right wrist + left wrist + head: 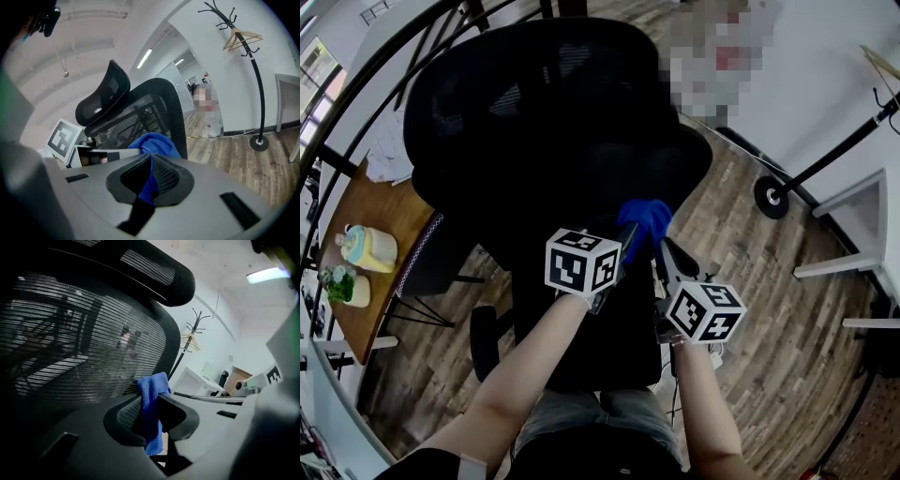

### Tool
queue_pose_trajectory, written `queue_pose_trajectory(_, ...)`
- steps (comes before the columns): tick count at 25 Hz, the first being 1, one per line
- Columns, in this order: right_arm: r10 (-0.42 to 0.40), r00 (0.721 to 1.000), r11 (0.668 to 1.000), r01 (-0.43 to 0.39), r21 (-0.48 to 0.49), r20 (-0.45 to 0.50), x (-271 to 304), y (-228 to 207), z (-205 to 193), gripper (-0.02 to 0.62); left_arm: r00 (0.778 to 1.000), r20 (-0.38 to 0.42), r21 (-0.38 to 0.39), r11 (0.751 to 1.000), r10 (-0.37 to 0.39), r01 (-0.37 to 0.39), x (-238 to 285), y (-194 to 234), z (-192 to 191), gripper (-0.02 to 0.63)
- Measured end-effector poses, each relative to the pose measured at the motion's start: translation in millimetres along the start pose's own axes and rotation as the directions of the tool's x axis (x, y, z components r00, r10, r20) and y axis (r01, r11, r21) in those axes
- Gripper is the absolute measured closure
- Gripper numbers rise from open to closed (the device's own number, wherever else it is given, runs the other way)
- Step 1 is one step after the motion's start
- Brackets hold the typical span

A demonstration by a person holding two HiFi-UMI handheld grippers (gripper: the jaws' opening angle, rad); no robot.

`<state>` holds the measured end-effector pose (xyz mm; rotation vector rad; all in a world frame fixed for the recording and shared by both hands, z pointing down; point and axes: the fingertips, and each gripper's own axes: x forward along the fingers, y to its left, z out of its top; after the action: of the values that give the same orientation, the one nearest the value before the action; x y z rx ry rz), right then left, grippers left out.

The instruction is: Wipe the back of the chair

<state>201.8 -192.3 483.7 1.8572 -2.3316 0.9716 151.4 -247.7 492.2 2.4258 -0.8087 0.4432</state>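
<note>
A black mesh office chair (553,122) stands before me, its backrest (89,352) and headrest (101,96) toward the grippers. A blue cloth (647,220) is bunched against the lower backrest. My left gripper (623,246) is shut on the blue cloth (151,411), which touches the mesh. My right gripper (661,258) is also shut on the same cloth (152,154), close beside the left one. The cloth's folds rise above both pairs of jaws.
A wooden table (375,253) with a small pot and plant (356,262) lies to the left. A black coat stand (255,79) with a round base (772,197) is at the right, near white furniture (853,225). Wood floor surrounds the chair.
</note>
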Motion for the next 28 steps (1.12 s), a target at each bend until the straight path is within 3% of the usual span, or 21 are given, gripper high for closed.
queue_pose_trajectory(15, 0.068, 0.997, 0.997, -0.069, -0.031, -0.046, 22, 41, -11, 0.561, 0.995, 0.022, -0.028, 0.995, 0.098, -0.097, -44, 47, -5, 0.529)
queue_pose_trajectory(28, 0.158, 0.982, 0.985, -0.164, -0.057, -0.099, 47, 90, -28, 0.561, 0.976, 0.061, -0.088, 0.975, 0.21, -0.204, -96, 95, -9, 0.529)
